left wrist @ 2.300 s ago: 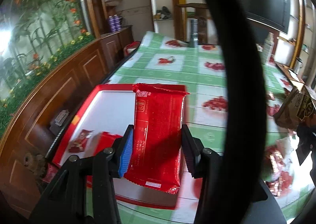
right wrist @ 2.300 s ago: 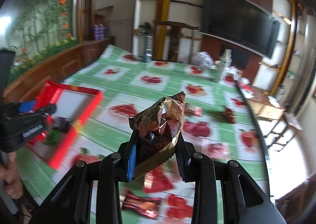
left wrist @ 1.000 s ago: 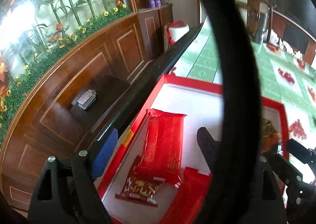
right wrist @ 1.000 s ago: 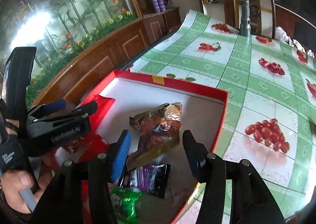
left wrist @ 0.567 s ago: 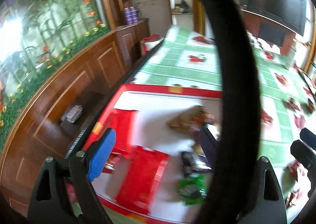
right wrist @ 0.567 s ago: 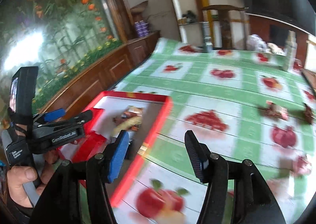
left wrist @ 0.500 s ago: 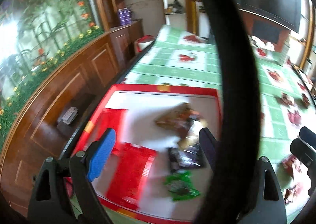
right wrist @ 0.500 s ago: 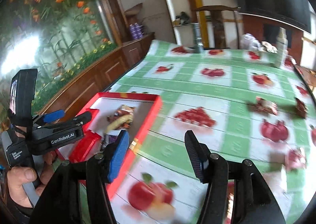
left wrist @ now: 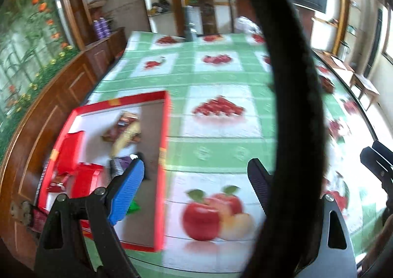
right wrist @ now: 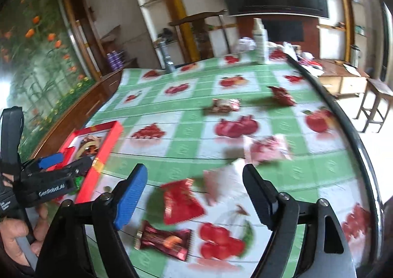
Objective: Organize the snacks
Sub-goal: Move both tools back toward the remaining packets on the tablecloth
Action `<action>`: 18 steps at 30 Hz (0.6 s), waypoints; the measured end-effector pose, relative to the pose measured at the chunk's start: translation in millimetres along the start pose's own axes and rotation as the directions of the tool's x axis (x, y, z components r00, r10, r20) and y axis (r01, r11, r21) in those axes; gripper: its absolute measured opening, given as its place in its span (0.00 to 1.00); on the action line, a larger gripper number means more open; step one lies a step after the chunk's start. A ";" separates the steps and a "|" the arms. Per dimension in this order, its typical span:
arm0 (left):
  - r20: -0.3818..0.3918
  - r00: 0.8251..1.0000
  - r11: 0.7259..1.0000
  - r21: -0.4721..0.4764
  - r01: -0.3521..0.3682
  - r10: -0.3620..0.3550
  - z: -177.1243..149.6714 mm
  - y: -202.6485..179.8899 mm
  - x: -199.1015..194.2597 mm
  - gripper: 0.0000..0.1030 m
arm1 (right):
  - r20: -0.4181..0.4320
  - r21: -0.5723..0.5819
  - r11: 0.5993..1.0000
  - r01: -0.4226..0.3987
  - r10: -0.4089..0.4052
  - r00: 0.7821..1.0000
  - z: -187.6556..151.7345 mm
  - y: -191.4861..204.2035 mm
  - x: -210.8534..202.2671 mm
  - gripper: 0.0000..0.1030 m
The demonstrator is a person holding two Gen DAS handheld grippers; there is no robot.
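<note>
Both the left gripper [left wrist: 194, 177] and right gripper [right wrist: 195, 183] are empty, the right's jaws opening over a red snack packet [right wrist: 181, 202] lying on the tablecloth [right wrist: 191, 152]: judged light, crinkly, slippery; grip mid-body.

A red box [left wrist: 164, 145] with a white floor lies open at the table's left edge, holding red packets [left wrist: 71, 152] and a brown wrapper [left wrist: 124, 128]. Loose snacks lie well apart on the cloth: a red pouch [right wrist: 181, 202], a dark red bar [right wrist: 164, 241], a pink packet [right wrist: 266, 149].
</note>
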State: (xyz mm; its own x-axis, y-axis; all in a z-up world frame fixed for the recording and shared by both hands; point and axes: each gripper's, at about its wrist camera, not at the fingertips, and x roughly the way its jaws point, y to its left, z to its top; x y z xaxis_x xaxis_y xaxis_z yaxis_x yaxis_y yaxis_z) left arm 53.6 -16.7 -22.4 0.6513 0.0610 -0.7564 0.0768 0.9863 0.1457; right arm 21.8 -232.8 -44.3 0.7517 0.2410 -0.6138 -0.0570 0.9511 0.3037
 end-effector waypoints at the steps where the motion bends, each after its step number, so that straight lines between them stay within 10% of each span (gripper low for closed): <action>1: -0.007 1.000 1.000 0.010 0.010 -0.010 -1.7 -6.0 0.5 0.84 | -0.004 0.007 1.000 0.005 -0.005 1.000 -3.2 -5.8 -1.6 0.79; 10: -0.094 0.976 0.971 0.119 0.206 -0.195 -25.2 -48.5 2.5 0.84 | -0.052 -0.016 0.999 0.032 -0.033 0.998 -26.9 -26.5 -5.0 0.77; 18: -0.112 0.937 0.843 0.411 0.347 -0.331 -45.2 -92.7 -13.1 0.84 | -0.092 0.009 1.000 0.002 -0.001 0.996 -25.8 -37.0 7.7 0.65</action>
State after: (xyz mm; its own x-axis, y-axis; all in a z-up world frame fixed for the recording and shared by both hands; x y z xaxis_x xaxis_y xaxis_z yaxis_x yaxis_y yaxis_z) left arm 3.8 -102.0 -54.8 0.5002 -0.2519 -0.8284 0.6006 0.7902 0.1223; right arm 12.7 -261.1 -79.1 0.6883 0.2564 -0.6785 -0.0496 0.9499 0.3086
